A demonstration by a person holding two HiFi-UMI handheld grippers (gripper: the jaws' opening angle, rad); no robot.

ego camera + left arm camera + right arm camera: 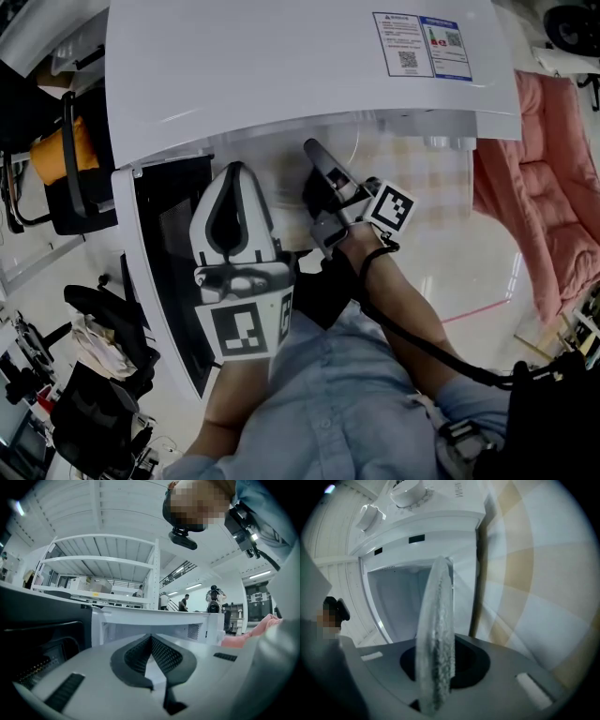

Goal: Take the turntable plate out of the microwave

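The white microwave (281,66) stands below me with its dark door (164,272) swung open to the left. My right gripper (312,150) reaches level toward the open cavity (398,602). In the right gripper view the clear, textured glass turntable plate (436,634) stands on edge between the jaws of the right gripper (440,663), which is shut on its rim. My left gripper (234,173) hovers beside the door in front of the opening. In the left gripper view the left gripper (151,639) is shut with nothing in it, facing the microwave (154,620).
A checked cloth (441,178) covers the table right of the microwave. Pink fabric (544,178) lies further right. Black office chairs (66,159) stand left of the door. Control knobs (410,491) show on the microwave's panel. People (214,597) stand far off.
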